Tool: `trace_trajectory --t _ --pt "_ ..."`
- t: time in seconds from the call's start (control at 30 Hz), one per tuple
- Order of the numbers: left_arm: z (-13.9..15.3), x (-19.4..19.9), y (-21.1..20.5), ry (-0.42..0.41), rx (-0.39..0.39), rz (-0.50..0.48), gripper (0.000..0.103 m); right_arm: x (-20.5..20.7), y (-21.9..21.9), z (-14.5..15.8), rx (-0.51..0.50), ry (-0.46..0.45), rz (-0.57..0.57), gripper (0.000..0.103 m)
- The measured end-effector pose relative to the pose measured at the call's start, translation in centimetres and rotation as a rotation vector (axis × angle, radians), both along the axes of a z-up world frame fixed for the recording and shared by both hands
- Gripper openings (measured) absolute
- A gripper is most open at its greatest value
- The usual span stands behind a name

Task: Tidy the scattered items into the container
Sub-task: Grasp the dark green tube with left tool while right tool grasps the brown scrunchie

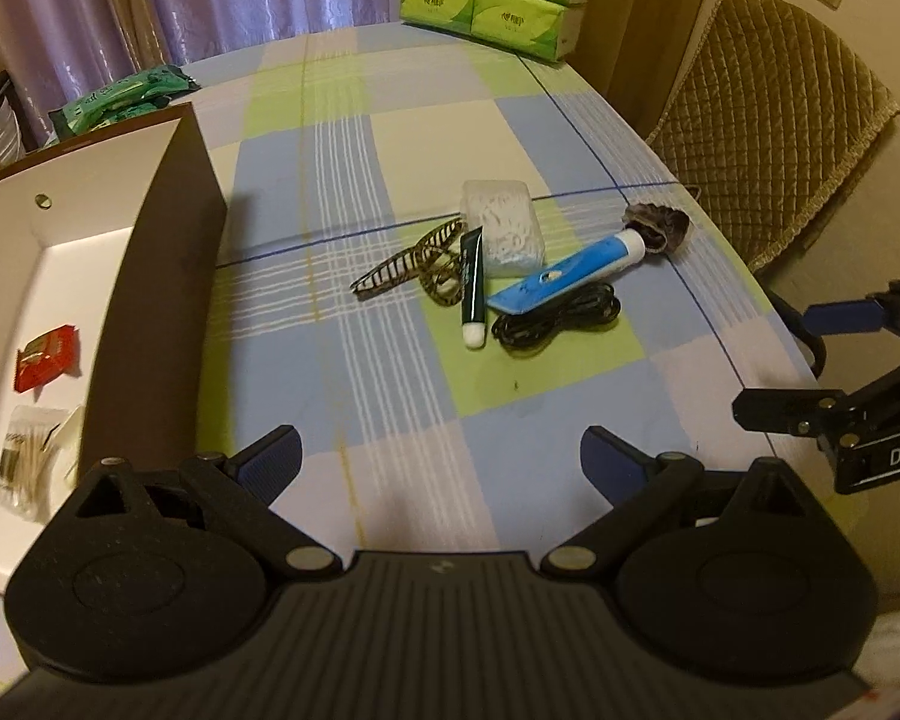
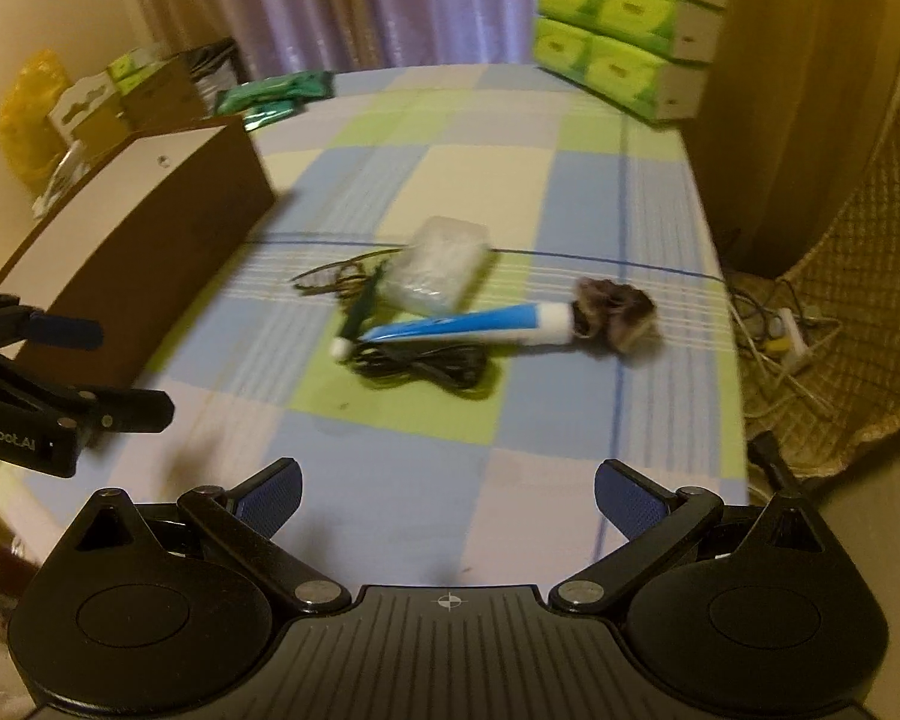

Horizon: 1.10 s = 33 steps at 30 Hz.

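Since both your left claw (image 1: 441, 456) and right claw (image 2: 448, 489) hang spread apart and empty, you're between picks, so go grab the blue tube (image 2: 471, 324) for the box (image 1: 60, 252).

The right wrist view is motion-blurred, so the striped brown hair claw (image 2: 336, 276) shows only as thin smeared lines. The white-lined brown box (image 1: 168, 228) is cut off at the left edge, and print on its red packet (image 1: 45, 357) is unreadable.

Right tool (image 1: 834, 354) reads "DAS"; left tool (image 2: 78, 360), "nRobot.AI".
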<state>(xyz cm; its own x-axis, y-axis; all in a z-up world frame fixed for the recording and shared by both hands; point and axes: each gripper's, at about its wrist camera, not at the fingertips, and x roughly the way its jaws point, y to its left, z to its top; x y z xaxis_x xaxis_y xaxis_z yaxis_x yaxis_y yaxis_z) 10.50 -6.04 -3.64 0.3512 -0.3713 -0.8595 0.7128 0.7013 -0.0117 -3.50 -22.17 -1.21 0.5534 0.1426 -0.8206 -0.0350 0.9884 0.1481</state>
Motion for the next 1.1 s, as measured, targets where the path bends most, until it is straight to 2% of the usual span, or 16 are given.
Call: trace_trajectory --t 0.17,0.23,0.37,0.43,0.57,0.63,0.8,1.1 --pt "-0.9 0.8 -1.9 -0.012 -0.012 -0.016 0.09 0.9 -2.2 -0.7 0.001 -0.011 -0.062 0.101" --pt "-1.6 1.4 -2.8 -0.01 -0.017 -0.018 0.082 1.3 -3.0 -1.2 -0.004 -0.013 -0.09 0.101" --pt "-3.0 2.9 -4.3 0.013 -0.031 -0.011 0.077 2.3 -4.9 -2.2 -0.008 -0.011 -0.149 0.101" --pt "-3.7 3.7 -5.1 0.03 -0.038 -0.016 0.065 2.8 -5.8 -2.6 -0.006 -0.013 -0.173 0.101" --pt "-4.8 5.1 -6.4 0.045 -0.04 -0.01 0.057 3.7 -7.3 -3.1 -0.012 -0.015 -0.204 0.099" --pt "-5.2 5.7 -7.0 0.043 -0.042 -0.014 0.051 4.2 -8.0 -3.2 -0.01 -0.021 -0.217 0.094" --pt "-6.4 7.1 -8.4 0.067 -0.036 -0.017 0.035 5.5 -9.3 -3.5 -0.003 -0.02 -0.249 0.09" --pt "-8.2 8.5 -10.1 0.081 -0.011 -0.001 0.029 7.4 -10.4 -3.9 0.007 -0.022 -0.247 0.088"
